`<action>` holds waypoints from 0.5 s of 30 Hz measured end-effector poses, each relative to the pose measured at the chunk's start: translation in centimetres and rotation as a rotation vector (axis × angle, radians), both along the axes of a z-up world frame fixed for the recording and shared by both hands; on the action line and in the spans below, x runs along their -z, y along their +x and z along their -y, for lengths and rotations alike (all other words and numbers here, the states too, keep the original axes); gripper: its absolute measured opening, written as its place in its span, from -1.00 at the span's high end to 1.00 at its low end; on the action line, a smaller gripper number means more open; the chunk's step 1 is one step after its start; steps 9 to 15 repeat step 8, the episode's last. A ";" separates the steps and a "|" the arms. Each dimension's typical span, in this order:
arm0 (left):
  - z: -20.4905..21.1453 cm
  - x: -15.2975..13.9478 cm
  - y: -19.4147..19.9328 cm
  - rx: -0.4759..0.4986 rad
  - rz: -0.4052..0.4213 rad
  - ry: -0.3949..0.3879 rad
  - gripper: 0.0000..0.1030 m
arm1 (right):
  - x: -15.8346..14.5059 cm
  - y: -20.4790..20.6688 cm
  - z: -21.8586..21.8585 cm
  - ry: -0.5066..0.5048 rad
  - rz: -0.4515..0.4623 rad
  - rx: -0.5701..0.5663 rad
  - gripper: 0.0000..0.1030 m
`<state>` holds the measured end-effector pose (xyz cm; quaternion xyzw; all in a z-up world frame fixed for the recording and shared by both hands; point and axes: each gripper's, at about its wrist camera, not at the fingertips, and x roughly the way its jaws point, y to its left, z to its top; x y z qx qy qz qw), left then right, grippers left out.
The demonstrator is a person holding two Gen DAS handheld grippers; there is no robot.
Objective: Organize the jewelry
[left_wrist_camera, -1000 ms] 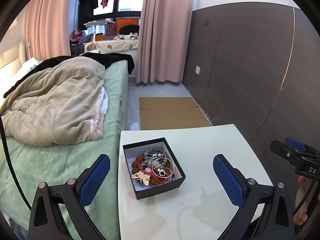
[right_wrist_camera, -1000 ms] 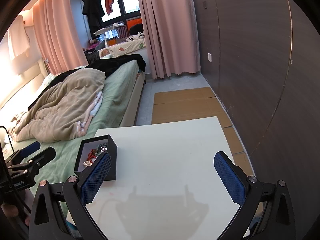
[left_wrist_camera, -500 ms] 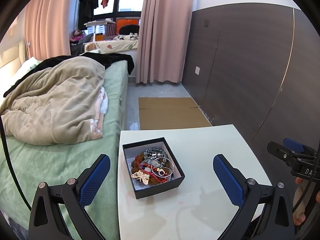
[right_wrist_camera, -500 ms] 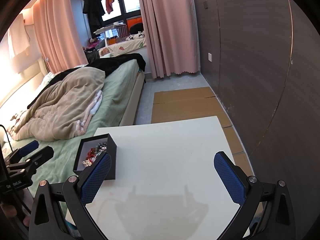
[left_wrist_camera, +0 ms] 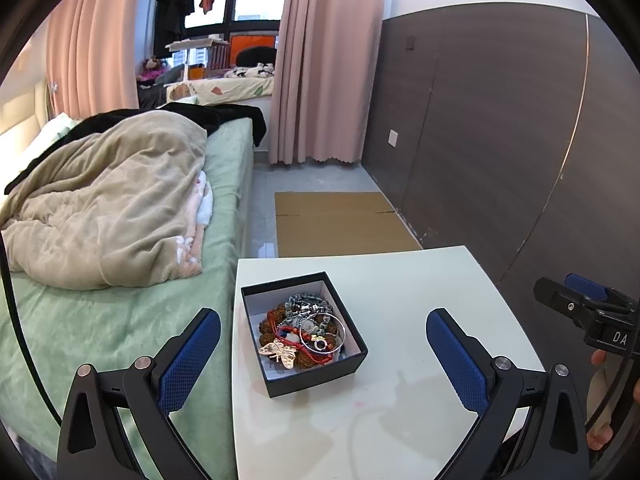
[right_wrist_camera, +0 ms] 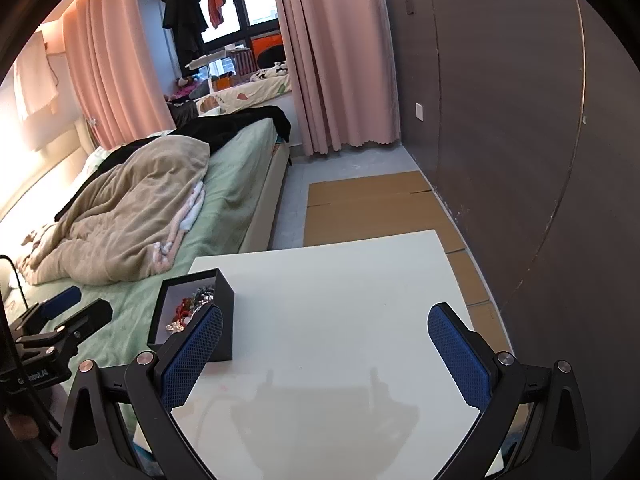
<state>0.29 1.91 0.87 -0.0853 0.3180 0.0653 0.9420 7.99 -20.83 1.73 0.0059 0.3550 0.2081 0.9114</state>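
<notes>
White table (left_wrist_camera: pixel 400 420) top fills the near part of both views, with a green bed (left_wrist_camera: pixel 100 320) along its left side and a dark wall (left_wrist_camera: pixel 500 140) on the right.

From the left wrist view, the left claw (left_wrist_camera: pixel 320 364) is held low over the near edge of the table. Its two blue pads (left_wrist_camera: pixel 190 360) are wide apart and hold nothing. It points forward and a bit down. The black box (left_wrist_camera: pixel 316 376) sits on the table right between the two fingers, a little farther out, not touching them. The box is open on top and sits close to the left edge of the table. Inside it is a heap of jewelry (left_wrist_camera: pixel 300 328): a gold butterfly (left_wrist_camera: pixel 280 354) at the near side, a thin silver ring-shaped bangle (left_wrist_camera: pixel 340 328), red cord and silver beads. At the far right of this view the right claw (left_wrist_camera: pixel 580 304) pokes in from the side, with a bit of the hand (left_wrist_camera: pixel 600 384) below it.

From the right wrist view, the right claw (right_wrist_camera: pixel 324 356) also hangs over the near edge of the table. Its pads (right_wrist_camera: pixel 460 356) are spread wide with nothing between them but bare table. The box (right_wrist_camera: pixel 222 320) is partly behind its left finger. The left claw (right_wrist_camera: pixel 64 316) shows at the far left, over the bed.

Farther off, a tan blanket (left_wrist_camera: pixel 100 208) lies bunched on the bed. Flat cardboard (left_wrist_camera: pixel 340 224) lies on the floor past the table, and pink curtains (left_wrist_camera: pixel 320 60) hang by the window.
</notes>
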 end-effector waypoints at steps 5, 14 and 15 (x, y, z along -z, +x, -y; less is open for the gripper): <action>-0.1 0.0 0.1 -0.004 0.000 -0.004 -0.99 | 0.3 0.2 -0.1 -0.010 -0.005 0.005 -1.00; -0.2 0.1 0.2 -0.002 -0.003 -0.007 -0.99 | 0.5 0.4 -0.1 -0.011 -0.011 0.005 -1.00; -0.2 0.1 0.2 -0.002 -0.003 -0.007 -0.99 | 0.5 0.4 -0.1 -0.011 -0.011 0.005 -1.00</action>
